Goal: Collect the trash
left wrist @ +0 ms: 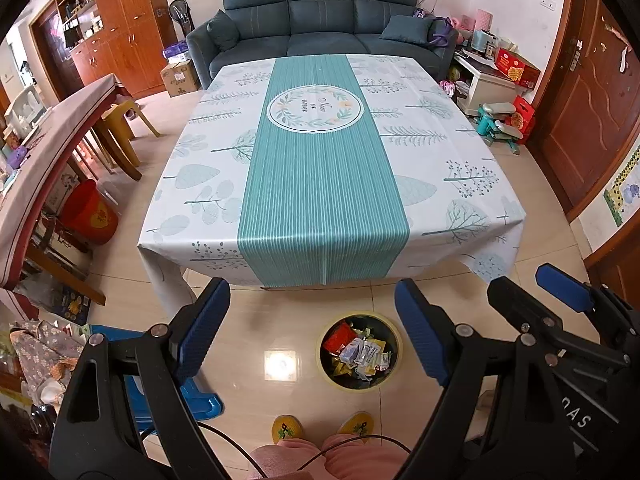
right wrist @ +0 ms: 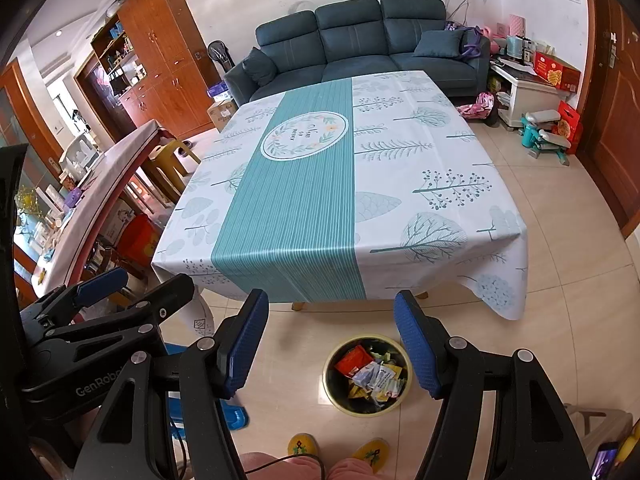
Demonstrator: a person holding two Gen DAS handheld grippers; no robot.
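So both claws are just parked above the floor in front of the table, tilted down; the left gripper has its blue pads spread wide with nothing between them, and the right gripper is the same, jaws apart and empty; makes sense to me, because there's nothing left to hold. The tablecloth looks totally bare in both views, no wrappers or scraps on it that I can spot, though the far edge by the sofa is small and warped by the lens, so I wouldn't swear to that strip. All the trash sits in the bin, a round yellow-rimmed bucket on the tiles just in front of the near table edge, right by the person's slippers; it's a pile of red, white and yellow packets, roughly half filling it. Putting the bin there seems smart: close to the table's edge, so anything picked up only needs a short drop; my read is the collecting is basically done.
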